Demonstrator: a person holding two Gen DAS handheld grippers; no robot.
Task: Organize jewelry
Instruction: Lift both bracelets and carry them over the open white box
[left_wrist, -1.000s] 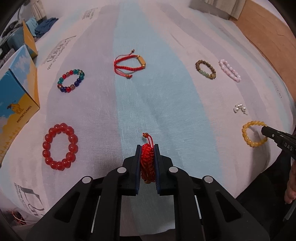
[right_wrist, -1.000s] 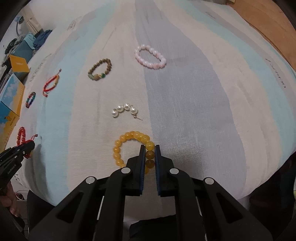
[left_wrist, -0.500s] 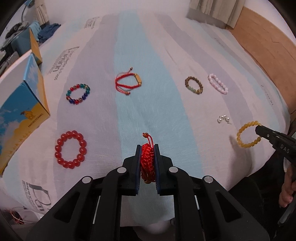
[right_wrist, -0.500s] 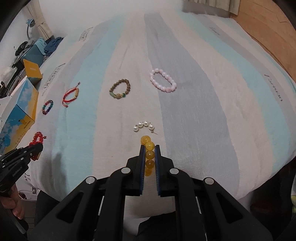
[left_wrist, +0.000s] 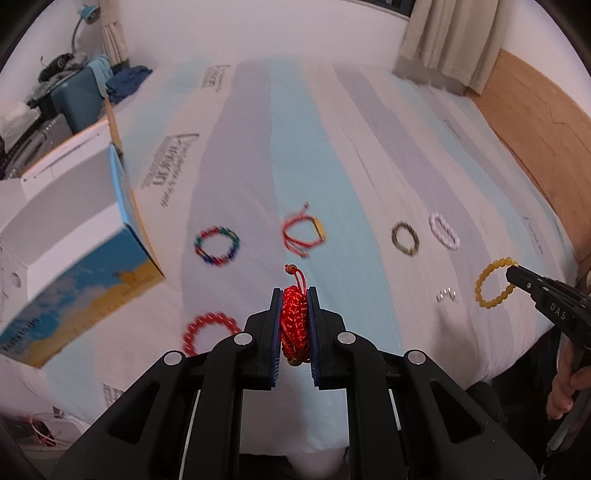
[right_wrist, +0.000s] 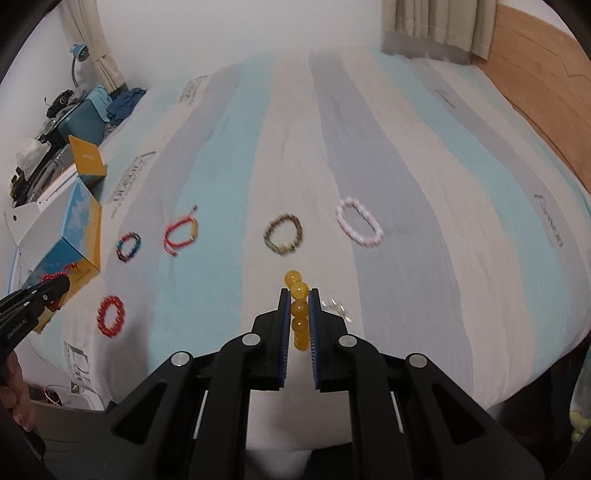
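Left gripper (left_wrist: 293, 295) clamping red braid (left_wrist: 293, 321), raised — right gripper (right_wrist: 299, 295) likewise

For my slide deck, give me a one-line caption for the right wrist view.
Right tool shut on a yellow bead bracelet, lifted above a striped bedsheet where other bracelets lie.

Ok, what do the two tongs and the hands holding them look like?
Both the left tongs and the right tongs are matte black plastic with angular linkages, silver round pivot bolts and blue ribbed pads. White lettering "DAS" marks the right one's side. The hands are bare, no sleeves or cables visible.
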